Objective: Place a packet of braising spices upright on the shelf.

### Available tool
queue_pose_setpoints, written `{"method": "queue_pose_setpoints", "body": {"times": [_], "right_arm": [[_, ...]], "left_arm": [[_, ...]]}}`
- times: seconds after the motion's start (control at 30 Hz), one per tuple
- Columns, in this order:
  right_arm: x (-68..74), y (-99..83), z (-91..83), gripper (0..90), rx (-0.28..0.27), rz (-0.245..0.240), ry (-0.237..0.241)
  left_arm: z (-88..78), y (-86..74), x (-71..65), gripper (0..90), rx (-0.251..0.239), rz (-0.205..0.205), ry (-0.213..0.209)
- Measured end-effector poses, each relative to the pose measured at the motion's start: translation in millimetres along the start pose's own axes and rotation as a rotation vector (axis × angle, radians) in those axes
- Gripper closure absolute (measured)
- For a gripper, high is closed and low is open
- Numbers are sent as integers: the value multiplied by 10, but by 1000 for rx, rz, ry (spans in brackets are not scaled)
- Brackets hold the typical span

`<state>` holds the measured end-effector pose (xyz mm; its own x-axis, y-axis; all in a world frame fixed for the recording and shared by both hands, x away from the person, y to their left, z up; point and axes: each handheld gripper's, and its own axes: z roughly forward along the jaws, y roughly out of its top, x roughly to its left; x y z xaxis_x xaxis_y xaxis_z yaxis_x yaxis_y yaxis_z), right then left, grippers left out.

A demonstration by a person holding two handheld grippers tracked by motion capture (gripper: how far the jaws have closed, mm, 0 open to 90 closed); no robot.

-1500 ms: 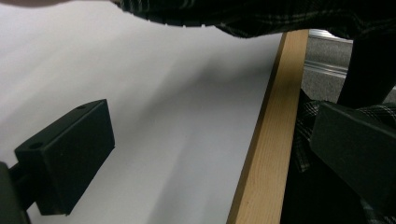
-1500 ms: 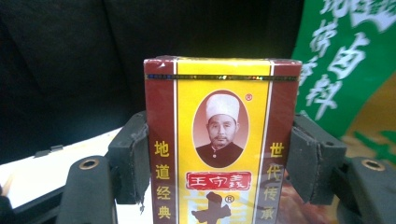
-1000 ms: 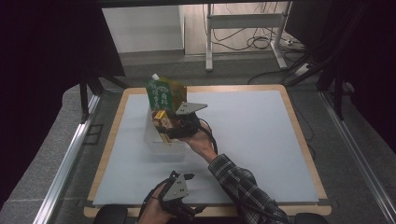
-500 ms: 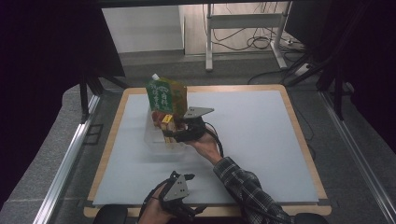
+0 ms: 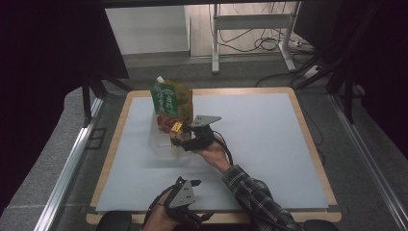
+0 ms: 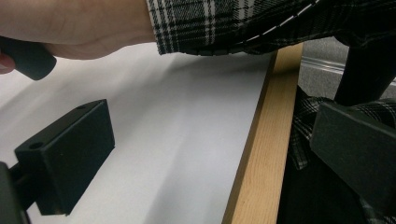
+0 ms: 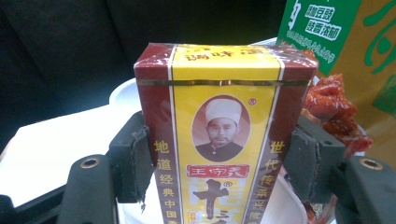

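Red-and-yellow box [image 7: 224, 140] sits clamped between our right gripper [image 7: 219, 163] jaws, upright, long axis vertical, label facing us. Left gripper [image 6: 205, 158] jaws apart over the bench [image 6: 177, 140].

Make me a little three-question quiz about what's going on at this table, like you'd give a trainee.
1. True or false: the right gripper is clamped on a red and yellow box.
2. The left gripper is: A) holding a green pouch, B) open with nothing between its jaws, C) pressing on the box.
3. What stands just behind the box in the high view?

Key
1. True: its pads press on both sides of the box.
2. B: its jaws stand apart over the white table top, near the wooden edge.
3. A green and orange pouch, upright, beside a clear plastic container.
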<state>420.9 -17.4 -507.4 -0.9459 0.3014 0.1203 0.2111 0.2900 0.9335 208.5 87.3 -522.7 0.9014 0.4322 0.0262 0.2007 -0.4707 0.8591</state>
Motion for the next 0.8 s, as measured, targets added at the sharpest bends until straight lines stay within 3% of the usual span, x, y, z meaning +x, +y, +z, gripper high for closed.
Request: {"method": "queue_pose_setpoints", "body": {"times": [0.17,0.33,0.8], "right_arm": [[18,34,12,304,19,-14,-17],[37,76,17,221,37,-26,-26],[100,194,-101,108,92,-43,-58]], "left_arm": [[-3,0,7,0,-2,-1,1],[-8,-1,12,0,-3,-2,4],[-4,1,11,0,-4,-2,7]]}}
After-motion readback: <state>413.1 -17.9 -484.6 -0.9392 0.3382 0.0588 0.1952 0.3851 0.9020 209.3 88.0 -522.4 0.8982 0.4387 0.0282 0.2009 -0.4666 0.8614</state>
